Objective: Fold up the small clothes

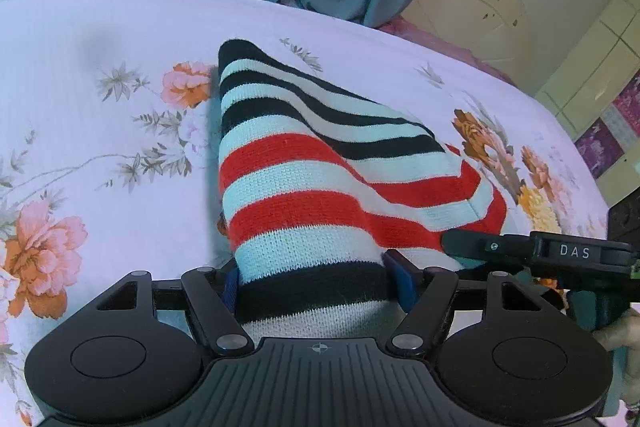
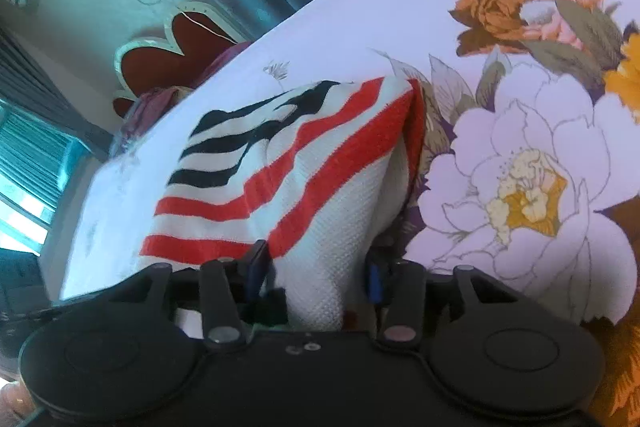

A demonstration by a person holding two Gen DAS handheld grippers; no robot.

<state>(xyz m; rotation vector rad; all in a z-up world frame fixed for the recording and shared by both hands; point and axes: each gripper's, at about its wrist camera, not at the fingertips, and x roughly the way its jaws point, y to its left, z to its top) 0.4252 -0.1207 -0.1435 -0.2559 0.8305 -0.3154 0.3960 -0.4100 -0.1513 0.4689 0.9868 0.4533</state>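
Left tool point(image 1: 316, 283) clamped on near edge of knit point(image 1: 304, 179); right tool point(image 2: 316, 279) clamped on adjacent white corner. No earlier view for comparison. Knit lying on bed point(image 1: 100, 39), near edge lifted, far end resting on floral sheet. Judged light, soft, limp, stretchy; sags between grips, no stiffness to hold a crease. Grip at hem corners, both layers together. Keep edge taut during fold. Low slip risk on ribbed weave.
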